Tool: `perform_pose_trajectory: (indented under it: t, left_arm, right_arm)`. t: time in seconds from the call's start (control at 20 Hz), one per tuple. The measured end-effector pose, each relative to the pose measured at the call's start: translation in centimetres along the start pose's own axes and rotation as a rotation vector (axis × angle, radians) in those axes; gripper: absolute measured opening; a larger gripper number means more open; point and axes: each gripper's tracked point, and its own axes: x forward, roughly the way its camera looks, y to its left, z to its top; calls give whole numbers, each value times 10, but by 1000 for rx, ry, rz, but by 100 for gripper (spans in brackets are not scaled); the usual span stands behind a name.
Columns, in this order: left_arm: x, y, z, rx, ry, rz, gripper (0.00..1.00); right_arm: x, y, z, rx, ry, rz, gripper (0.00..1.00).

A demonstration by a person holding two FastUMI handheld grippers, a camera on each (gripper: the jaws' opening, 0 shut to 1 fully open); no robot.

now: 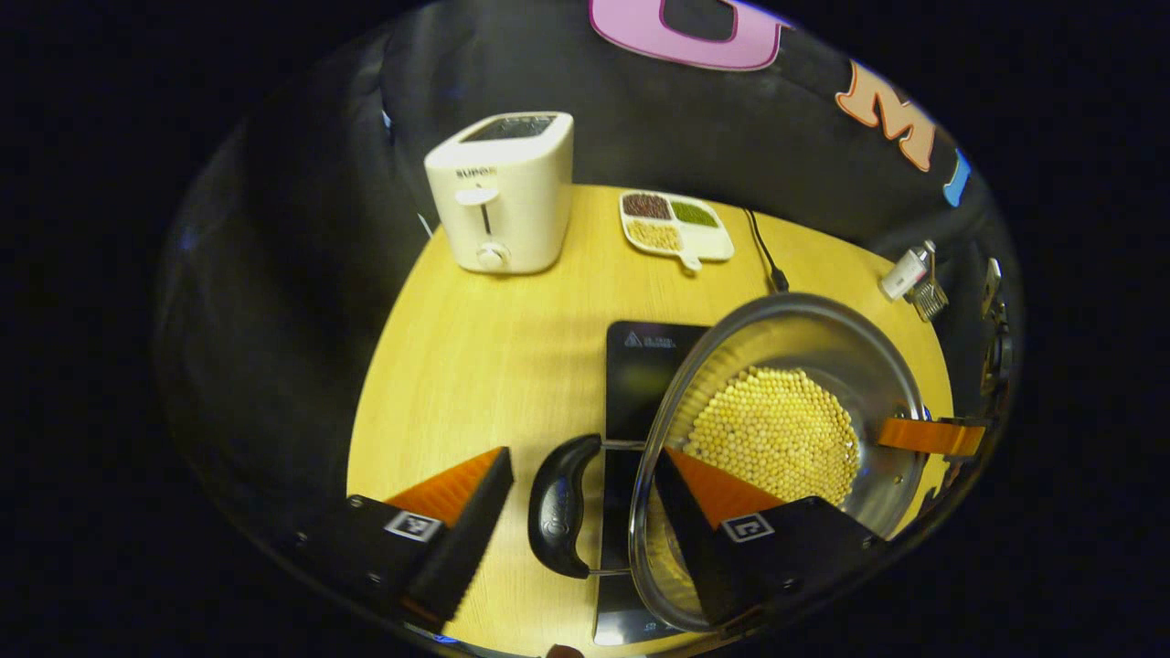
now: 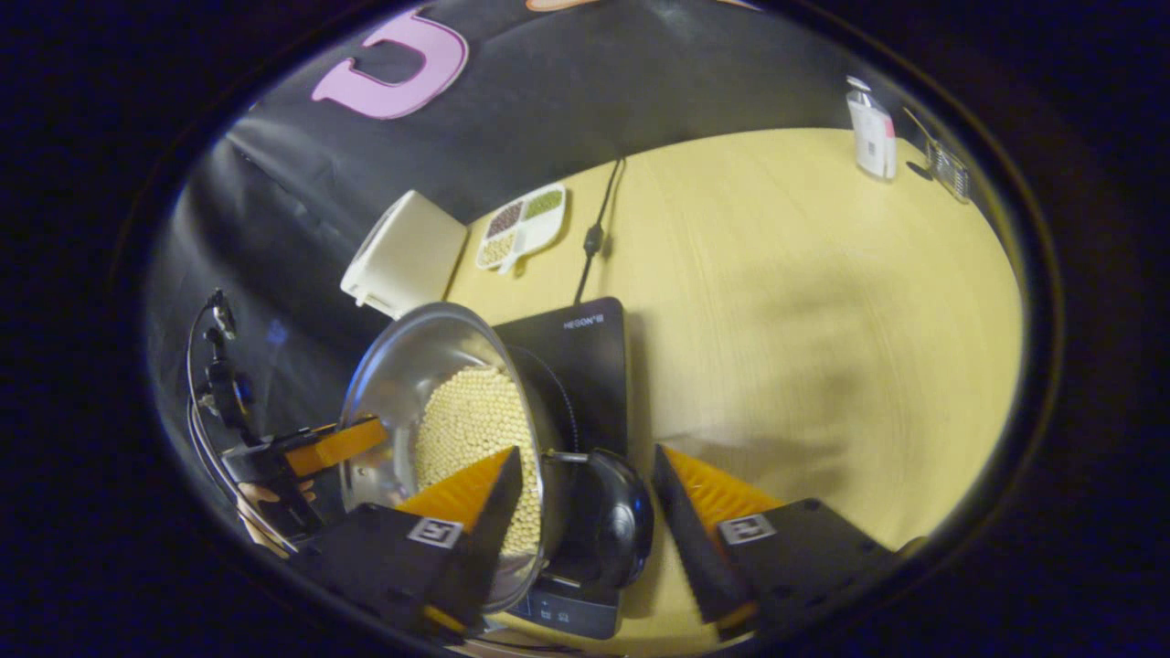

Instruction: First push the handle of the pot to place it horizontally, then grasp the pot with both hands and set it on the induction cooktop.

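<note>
The pot (image 1: 786,429), holding pale beans (image 1: 775,431), sits over the black cooktop (image 1: 644,375), its body covering the cooktop's right part as the left gripper view shows it. Whether its base rests flat on the glass or hangs just above cannot be told.

The left gripper (image 1: 585,512) stands wide, released: one finger lies inside the rim, the other outside, with the near black handle (image 1: 559,507) between them and neither finger pressing it. The right gripper (image 2: 585,512) is likewise spread, one finger inside the pot, the other beyond the far handle (image 2: 608,525), untouched.

Judgement: the handle-levelling step appears done, and the two-handed carry is at or near its end, or the grips are not yet taken.

The next move calls for confirming the pot is centred on the cooktop, then drawing both grippers straight back without catching the rim.
</note>
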Motion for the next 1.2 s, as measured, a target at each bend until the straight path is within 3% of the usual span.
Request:
perform_pose_trajectory:
  t: [0.05, 0.1, 0.2, 0.25, 0.3, 0.4, 0.45, 0.5, 0.65, 0.9, 0.95, 1.0, 1.05, 1.1, 1.15, 1.2]
  left_arm:
    - [-4, -4, 8, -25, -51, 13, 100]
    - [-12, -6, 13, -45, -86, 30, 100]
    - [-27, -11, 22, -69, -166, 61, 98]
    - [-37, -15, 28, -75, -201, 69, 98]
    - [-45, -19, 30, -72, -232, 75, 98]
    - [-59, -24, 32, -47, -265, 95, 98]
    - [-67, -27, 32, -30, -276, 105, 98]
    - [-77, -31, 31, -18, -289, 108, 98]
    - [-102, -55, 29, 17, -328, 104, 98]
    - [-150, -112, 32, 25, -435, 96, 97]
    - [-161, -124, 35, 24, -464, 97, 97]
    - [-170, -136, 37, 23, -492, 100, 97]
    - [-181, -146, 41, 21, -521, 105, 97]
    - [-193, -158, 44, 21, -551, 109, 97]
    - [-205, -169, 48, 19, -580, 112, 97]
    - [-219, -181, 51, 13, -611, 111, 97]
  right_arm:
    - [-7, -3, 5, -9, -45, -4, 83]
    - [-15, -6, 11, -15, -82, -11, 94]
    - [-35, -13, 22, -23, -153, -32, 94]
    - [-47, -18, 27, -28, -183, -46, 100]
    - [-58, -23, 30, -33, -208, -63, 94]
    - [-77, -33, 35, -27, -251, -98, 94]
    - [-87, -39, 36, -21, -272, -117, 100]
    - [-97, -45, 39, -16, -295, -135, 93]
    - [-127, -58, 43, -3, -364, -174, 93]
    - [-188, -75, 59, -33, -487, -195, 92]
    - [-204, -78, 65, -56, -515, -197, 100]
    - [-220, -81, 73, -76, -544, -195, 92]
    - [-236, -82, 79, -95, -574, -188, 93]
    - [-253, -88, 91, -113, -606, -179, 100]
    - [-266, -84, 93, -134, -640, -170, 92]
    - [-282, -86, 100, -155, -673, -166, 100]
